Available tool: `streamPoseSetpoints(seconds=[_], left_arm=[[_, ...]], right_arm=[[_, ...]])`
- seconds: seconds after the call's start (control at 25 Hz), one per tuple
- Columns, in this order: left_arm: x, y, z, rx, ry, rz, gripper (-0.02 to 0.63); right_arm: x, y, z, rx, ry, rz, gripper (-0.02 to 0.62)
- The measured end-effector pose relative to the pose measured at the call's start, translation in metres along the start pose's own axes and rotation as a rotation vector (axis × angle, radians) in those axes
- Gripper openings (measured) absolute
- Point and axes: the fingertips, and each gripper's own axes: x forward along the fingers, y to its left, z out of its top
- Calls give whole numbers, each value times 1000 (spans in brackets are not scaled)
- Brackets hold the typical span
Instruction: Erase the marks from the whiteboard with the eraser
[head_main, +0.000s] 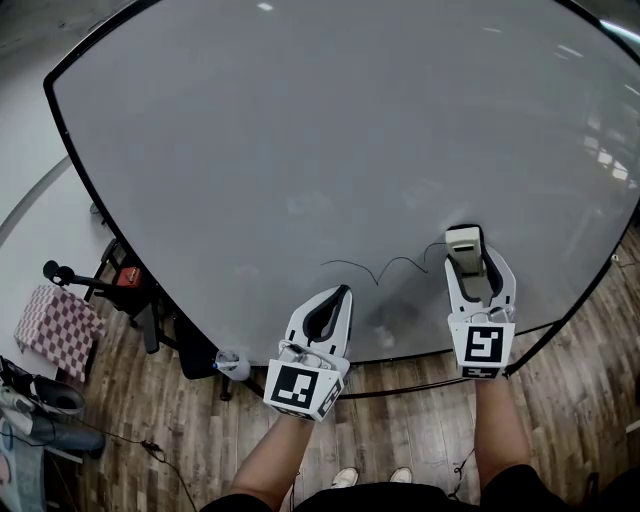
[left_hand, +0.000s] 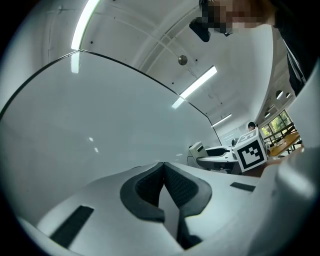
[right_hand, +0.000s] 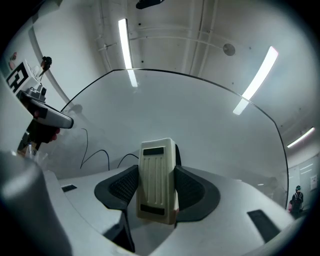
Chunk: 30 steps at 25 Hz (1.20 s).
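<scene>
Head view is showing the eraser at about 4 o'clock in the frame, over the lower part of a large whiteboard. A pale plastic block, it is sitting at the right end of a thin, wavy black marker line, which is running away from it toward 9 o'clock. No view is making clear whether the eraser is touching the board.

Right gripper is clasping the eraser between its padded jaws. In the right gripper view the eraser is standing upright with its ribbed back facing the camera, and the line is curling off at 10 o'clock. Only the eraser's lower part is sitting between the pads; the upper part is sticking out beyond them.

Left gripper is hanging at 6 o'clock by the board's bottom edge. Its jaws are pressed together on nothing.

Risks, as a judgement: with so much of the eraser standing proud, a firm sideways wipe may be twisting or levering it out of the jaws. A tilted eraser would be meeting the board on one edge and leaving streaks. A short stroke could be missing the line's far end at 9 o'clock. The idle left gripper is sitting close enough to bump the frame.

A wooden floor is lying beneath.
</scene>
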Motion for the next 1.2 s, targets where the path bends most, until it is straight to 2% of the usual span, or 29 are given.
streamPoseSetpoints(seconds=[0.28,0.6,1.2], left_arm=[[-15,15,-3,-4,-6,-16,20],[-21,40,-8,20,2,3,20],[-21,48,-10,7,18,27,18]], right_arm=[[8,35,5,23,7,18,250],[22,71,11,68,26,36,250],[16,76,10,168,18,32,250]])
